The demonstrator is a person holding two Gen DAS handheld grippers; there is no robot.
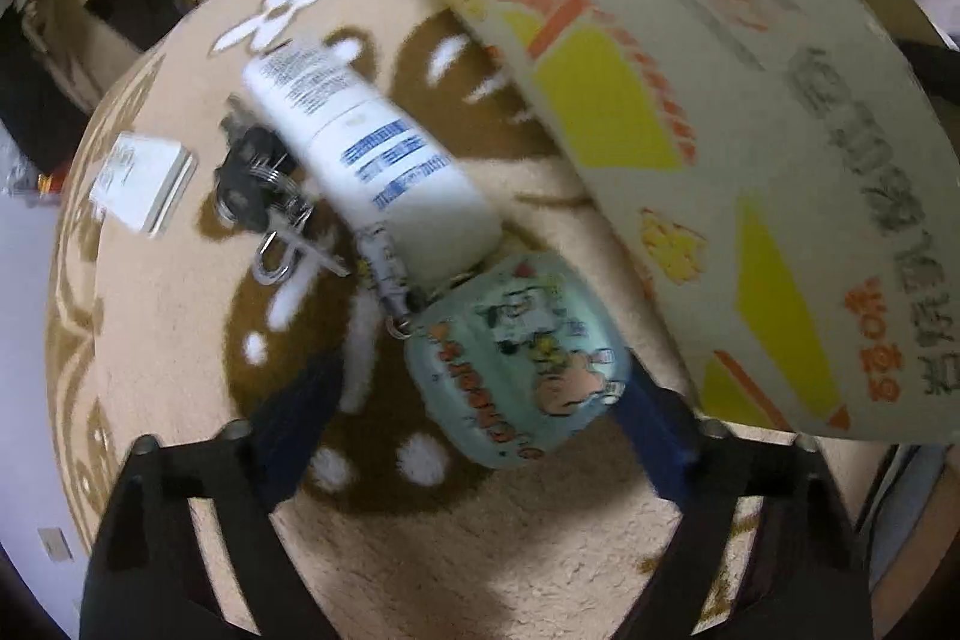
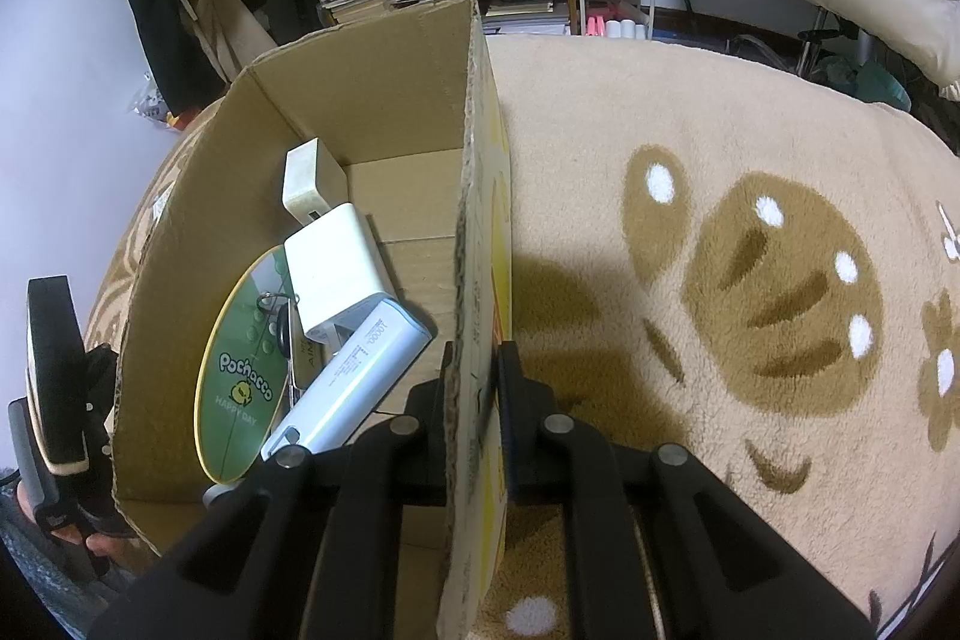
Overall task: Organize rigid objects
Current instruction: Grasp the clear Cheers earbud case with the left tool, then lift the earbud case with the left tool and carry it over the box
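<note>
**Left tongs on cartoon case, right tongs clamped on box wall**

Left tongs had the mint-green cartoon case between the blue fingers, apparently gripped; frame was motion-blurred, so contact on the left finger was unclear. Case was rounded, printed with cartoon figures and orange lettering, with a short strap and metal clip at its top corner. It sat above the beige rug, just beside the outer wall of the cardboard box, which carried yellow and orange print and grey characters.

Behind the case on the rug: a white tube with blue bands, touching or overlapping the case's strap end; a key bunch with rings just left of the tube; a small white box near the rug's left edge.

Right tongs were pinched together on the box's right wall, one finger inside, one outside. Inside the box: a pale blue power bank, a white charger block, a second white block against the left wall, and a green round fan reading "Pochacco".
</note>
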